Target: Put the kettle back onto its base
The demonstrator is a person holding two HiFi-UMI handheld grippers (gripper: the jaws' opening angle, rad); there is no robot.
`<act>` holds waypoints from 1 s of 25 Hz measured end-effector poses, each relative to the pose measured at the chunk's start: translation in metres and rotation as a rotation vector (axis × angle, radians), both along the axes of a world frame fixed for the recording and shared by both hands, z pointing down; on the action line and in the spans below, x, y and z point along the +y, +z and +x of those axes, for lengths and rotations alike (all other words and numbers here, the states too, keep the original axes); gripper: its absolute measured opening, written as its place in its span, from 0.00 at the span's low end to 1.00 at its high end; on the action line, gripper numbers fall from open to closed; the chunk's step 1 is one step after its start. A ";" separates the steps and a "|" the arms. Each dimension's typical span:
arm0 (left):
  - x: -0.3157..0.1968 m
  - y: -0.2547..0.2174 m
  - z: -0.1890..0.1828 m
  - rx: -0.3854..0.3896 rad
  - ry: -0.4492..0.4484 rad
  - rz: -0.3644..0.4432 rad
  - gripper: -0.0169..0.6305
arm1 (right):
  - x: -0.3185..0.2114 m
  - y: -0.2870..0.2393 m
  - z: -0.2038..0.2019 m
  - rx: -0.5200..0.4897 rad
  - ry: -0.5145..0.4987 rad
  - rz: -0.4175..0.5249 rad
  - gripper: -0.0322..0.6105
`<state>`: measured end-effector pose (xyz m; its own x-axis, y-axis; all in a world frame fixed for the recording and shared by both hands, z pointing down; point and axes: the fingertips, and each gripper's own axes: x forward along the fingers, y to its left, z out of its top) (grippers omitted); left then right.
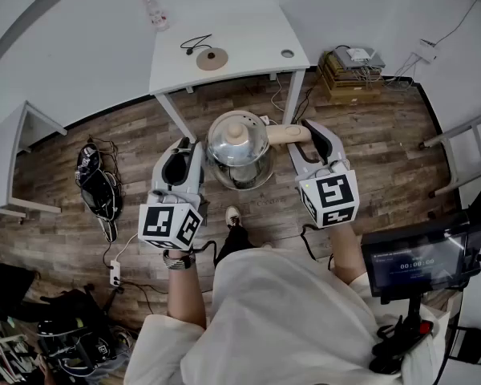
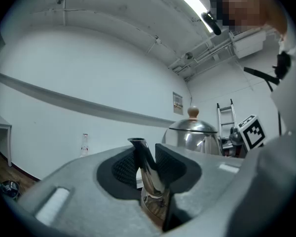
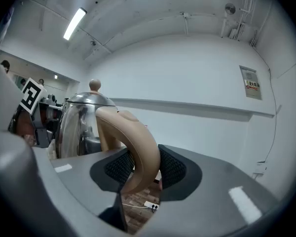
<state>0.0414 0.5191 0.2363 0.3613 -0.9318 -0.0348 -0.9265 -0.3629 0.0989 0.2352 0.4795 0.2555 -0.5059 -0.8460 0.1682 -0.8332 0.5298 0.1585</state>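
A steel kettle (image 1: 239,147) with a wooden lid knob hangs in the air over the wood floor, held between both grippers. My left gripper (image 1: 191,147) is shut on its thin spout (image 2: 147,167), which stands between the pads. My right gripper (image 1: 308,131) is shut on the tan handle (image 3: 134,149), and the kettle body (image 3: 78,127) shows to the left of it. The round brown base (image 1: 212,59), with its black cord, lies on the white table (image 1: 248,30) beyond the kettle.
A clear bottle (image 1: 154,12) stands at the table's far left corner. Stacked boxes (image 1: 351,70) sit by the wall to the right and a ladder (image 1: 465,147) at the far right. A bag and cables (image 1: 96,187) lie on the floor at left. A screen (image 1: 417,259) is near my right side.
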 end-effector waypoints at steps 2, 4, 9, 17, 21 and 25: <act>0.000 0.001 -0.002 0.001 0.000 -0.001 0.18 | 0.000 0.000 -0.002 -0.002 -0.002 0.001 0.28; 0.000 0.002 -0.002 0.002 0.000 -0.001 0.18 | 0.000 0.000 -0.003 -0.009 -0.005 0.003 0.29; -0.016 0.004 -0.005 0.001 0.000 -0.010 0.18 | -0.015 0.004 -0.006 -0.023 -0.008 -0.010 0.29; -0.039 0.013 -0.019 0.008 0.002 -0.015 0.18 | -0.040 0.012 -0.019 -0.023 -0.010 -0.018 0.29; -0.066 0.011 -0.036 0.015 0.008 -0.024 0.18 | -0.064 0.011 -0.036 -0.021 -0.003 -0.037 0.29; -0.093 0.006 -0.054 0.018 0.025 -0.022 0.18 | -0.088 0.006 -0.054 -0.019 0.011 -0.039 0.29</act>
<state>-0.0125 0.4262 0.2427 0.3838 -0.9232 -0.0208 -0.9152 -0.3833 0.1241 0.1815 0.3911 0.2616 -0.5000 -0.8446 0.1916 -0.8417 0.5259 0.1219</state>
